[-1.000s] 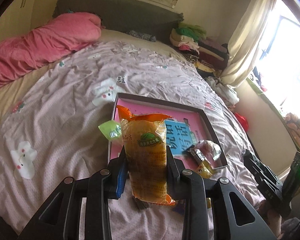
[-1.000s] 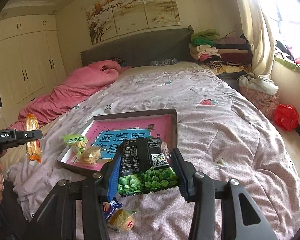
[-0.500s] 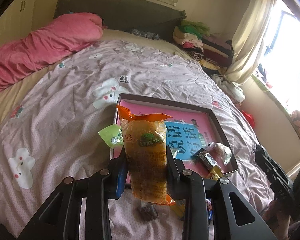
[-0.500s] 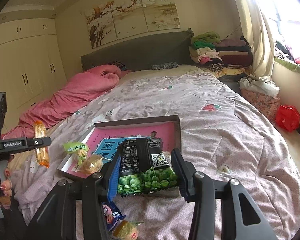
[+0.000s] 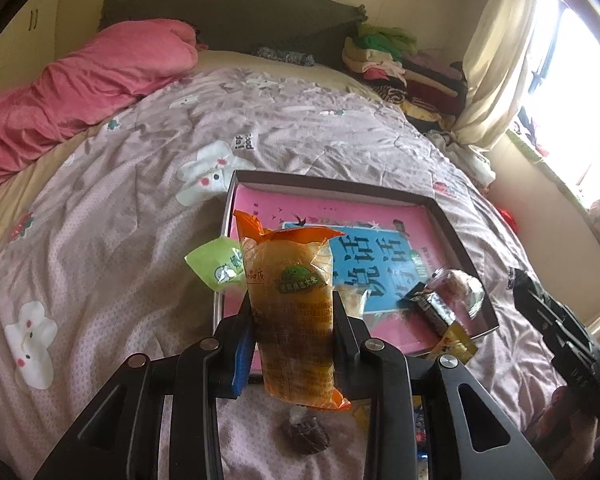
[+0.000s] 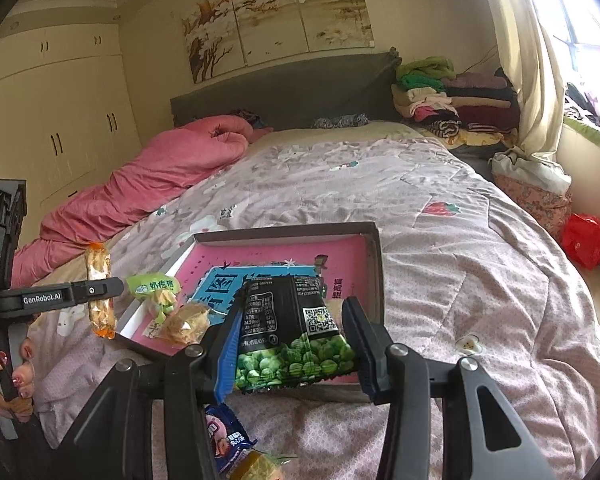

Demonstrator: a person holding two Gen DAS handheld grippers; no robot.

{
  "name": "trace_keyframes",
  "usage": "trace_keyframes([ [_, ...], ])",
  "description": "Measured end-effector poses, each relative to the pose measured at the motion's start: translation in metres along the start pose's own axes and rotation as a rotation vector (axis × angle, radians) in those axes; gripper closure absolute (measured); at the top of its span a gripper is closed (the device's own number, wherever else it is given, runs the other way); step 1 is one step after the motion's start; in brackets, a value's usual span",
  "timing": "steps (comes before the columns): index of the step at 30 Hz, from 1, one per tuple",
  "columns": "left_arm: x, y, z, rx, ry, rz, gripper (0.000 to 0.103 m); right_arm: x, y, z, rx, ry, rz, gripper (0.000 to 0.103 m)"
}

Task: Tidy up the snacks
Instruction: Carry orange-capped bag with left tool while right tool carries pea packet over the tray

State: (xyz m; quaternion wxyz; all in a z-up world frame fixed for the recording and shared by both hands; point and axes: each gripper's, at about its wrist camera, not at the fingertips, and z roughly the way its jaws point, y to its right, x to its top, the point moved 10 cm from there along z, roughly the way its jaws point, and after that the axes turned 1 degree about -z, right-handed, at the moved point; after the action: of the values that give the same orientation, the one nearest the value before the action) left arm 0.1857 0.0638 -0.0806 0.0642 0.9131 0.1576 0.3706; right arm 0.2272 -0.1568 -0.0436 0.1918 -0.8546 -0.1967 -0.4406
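Observation:
My left gripper (image 5: 294,320) is shut on an upright orange snack packet (image 5: 292,312), held above the near edge of a shallow box with a pink lining (image 5: 380,200). The same packet (image 6: 99,292) and left gripper (image 6: 100,290) show at the left of the right wrist view. My right gripper (image 6: 292,332) is shut on a black packet of green peas (image 6: 292,336), held over the near edge of the box (image 6: 374,264). In the box lie a green packet (image 5: 216,266), a clear-wrapped pastry (image 6: 186,320) and a dark-wrapped snack (image 5: 434,304).
Loose snacks lie on the floral quilt (image 5: 120,220) in front of the box: a dark round one (image 5: 304,432) and a blue-pink packet (image 6: 224,436). A pink duvet (image 6: 160,176) lies at the bed's left. Folded clothes (image 6: 448,100) are stacked at the headboard.
Both grippers have moved forward toward the box with their packets still gripped. The box now sits closer and larger in both views.

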Motion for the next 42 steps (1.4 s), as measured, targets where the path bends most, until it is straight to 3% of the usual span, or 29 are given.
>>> trace_keyframes([
  [18, -0.004, -0.006, 0.023, 0.046, -0.026, 0.032, 0.07, 0.001, 0.026, 0.017, -0.037, -0.017, 0.05, 0.055],
  [28, -0.006, -0.001, 0.036, 0.031, -0.039, 0.035, 0.07, -0.011, 0.041, 0.034, -0.049, -0.081, 0.09, 0.055],
  [42, -0.007, 0.007, 0.046, 0.01, -0.047, 0.045, 0.07, -0.024, 0.03, 0.051, -0.019, -0.137, 0.072, 0.055],
])
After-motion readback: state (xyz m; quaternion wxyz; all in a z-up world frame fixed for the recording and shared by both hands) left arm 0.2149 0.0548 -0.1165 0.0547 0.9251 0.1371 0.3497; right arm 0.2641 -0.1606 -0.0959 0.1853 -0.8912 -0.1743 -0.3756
